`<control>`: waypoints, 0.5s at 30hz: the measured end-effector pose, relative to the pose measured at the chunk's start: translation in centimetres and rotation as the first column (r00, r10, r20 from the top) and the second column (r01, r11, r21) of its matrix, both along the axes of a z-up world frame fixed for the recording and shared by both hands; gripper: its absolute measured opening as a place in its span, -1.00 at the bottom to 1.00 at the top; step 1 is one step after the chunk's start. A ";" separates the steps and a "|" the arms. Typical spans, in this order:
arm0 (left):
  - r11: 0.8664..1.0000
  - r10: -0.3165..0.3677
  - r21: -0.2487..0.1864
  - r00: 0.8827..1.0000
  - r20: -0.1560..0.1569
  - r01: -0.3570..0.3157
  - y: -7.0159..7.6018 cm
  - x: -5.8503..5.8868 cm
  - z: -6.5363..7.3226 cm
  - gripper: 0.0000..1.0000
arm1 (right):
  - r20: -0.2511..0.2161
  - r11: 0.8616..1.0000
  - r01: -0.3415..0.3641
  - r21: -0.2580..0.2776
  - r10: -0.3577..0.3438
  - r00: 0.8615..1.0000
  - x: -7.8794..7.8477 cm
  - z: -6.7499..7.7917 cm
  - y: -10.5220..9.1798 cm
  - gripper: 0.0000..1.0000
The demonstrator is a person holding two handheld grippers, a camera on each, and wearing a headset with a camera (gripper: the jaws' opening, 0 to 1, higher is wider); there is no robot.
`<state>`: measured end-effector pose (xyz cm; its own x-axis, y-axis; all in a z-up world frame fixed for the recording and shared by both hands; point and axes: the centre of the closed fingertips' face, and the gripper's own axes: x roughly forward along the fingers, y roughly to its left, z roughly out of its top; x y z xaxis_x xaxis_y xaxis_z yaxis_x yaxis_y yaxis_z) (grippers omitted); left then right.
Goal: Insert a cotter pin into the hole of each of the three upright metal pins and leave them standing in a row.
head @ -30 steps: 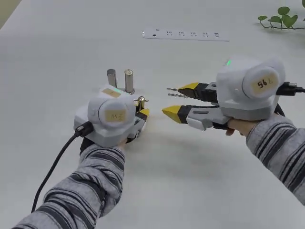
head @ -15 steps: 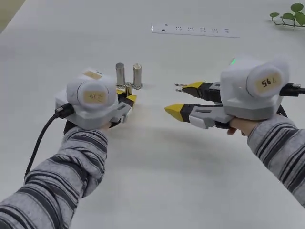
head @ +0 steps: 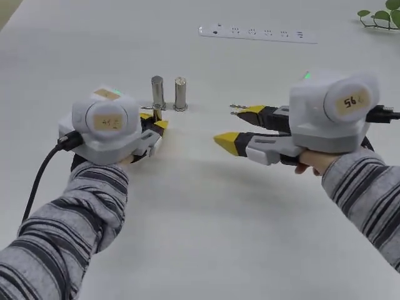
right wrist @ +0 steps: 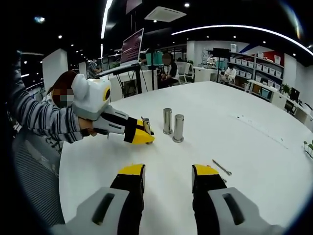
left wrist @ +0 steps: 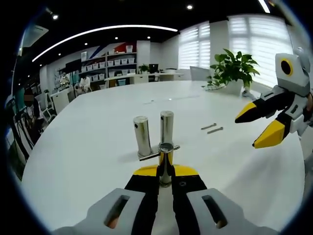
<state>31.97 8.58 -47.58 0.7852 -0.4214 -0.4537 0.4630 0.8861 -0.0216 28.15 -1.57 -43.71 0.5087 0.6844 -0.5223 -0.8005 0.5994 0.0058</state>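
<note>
Three metal pins sit close together on the white table (head: 206,219), towards your left. Your left gripper (left wrist: 165,172) has its jaws clamped on the nearest pin (left wrist: 166,160), pinching its lower body from both sides between the yellow tips. That pin has a round silvery top and a brassy shaft. A thin cotter pin (left wrist: 149,155) runs crosswise through it just under the top and sticks out on both sides. You cannot tell whether its base touches the table.

Just behind it in the left gripper view, the other two stand upright side by side with a narrow gap between them: the left pin (left wrist: 142,136) and the right pin (left wrist: 167,126). Both are plain silvery cylinders with flat tops, and each has a slightly wider foot on the table.

Your right gripper (head: 229,126) hovers well to the right of the three pins, pointed towards them, with its jaws wide apart. Two loose cotter pins (left wrist: 209,127) lie flat on the table near its upper jaw tip, almost parallel to each other.

Far back on the table lies a white power strip (head: 257,33), and a green plant (head: 380,15) sits at the far right corner.
</note>
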 end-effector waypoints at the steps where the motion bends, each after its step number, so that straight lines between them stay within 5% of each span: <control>1: 1.000 0.003 -0.002 1.000 -0.002 -0.003 0.0 0.0 0.0 -0.90 | -0.006 1.000 0.005 0.003 -0.005 1.000 -0.1 0.0 0.0 -0.32; 15: 1.000 0.009 -0.001 1.000 -0.009 -0.009 0.0 0.2 -0.3 -0.89 | -0.066 0.996 0.054 0.076 -0.049 0.997 -0.3 -0.3 0.0 -0.31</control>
